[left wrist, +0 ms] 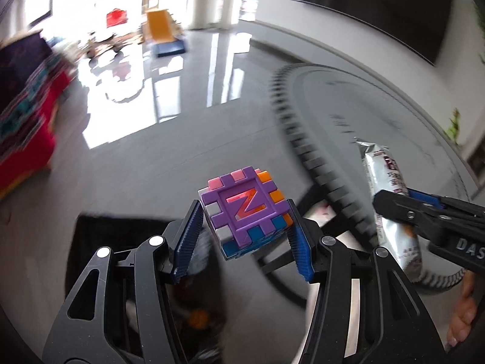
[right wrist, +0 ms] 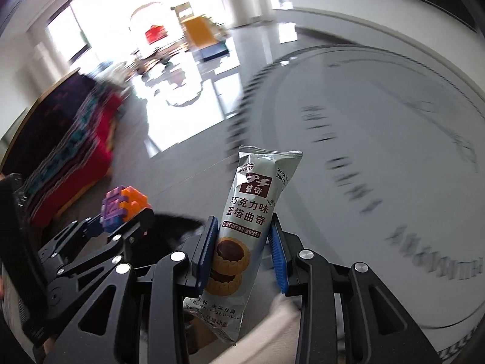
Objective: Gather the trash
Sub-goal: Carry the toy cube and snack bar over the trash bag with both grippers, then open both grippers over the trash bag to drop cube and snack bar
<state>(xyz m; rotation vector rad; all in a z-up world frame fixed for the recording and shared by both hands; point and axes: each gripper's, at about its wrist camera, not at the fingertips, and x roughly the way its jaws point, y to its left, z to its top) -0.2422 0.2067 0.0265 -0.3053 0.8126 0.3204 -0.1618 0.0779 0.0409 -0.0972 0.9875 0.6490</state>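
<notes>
My left gripper [left wrist: 245, 226] is shut on a foam puzzle cube [left wrist: 246, 210], purple-faced with a red Z and pink, orange, white and blue sides, held in the air above the floor. My right gripper [right wrist: 242, 248] is shut on a silver cookie wrapper [right wrist: 248, 212] printed with tart pictures, standing upright between the blue pads. From the left wrist view the wrapper [left wrist: 391, 188] and the right gripper [left wrist: 394, 204] show at the right. From the right wrist view the cube [right wrist: 124, 209] and the left gripper [right wrist: 121, 221] show at the lower left.
A round grey rug [right wrist: 379, 163] with a dark toothed border lies on the glossy floor to the right. A black bin or bag [left wrist: 100, 242] sits under my left gripper. A red and purple covered piece of furniture [right wrist: 69, 151] stands at left. Toys and a yellow slide [left wrist: 160, 27] are far back.
</notes>
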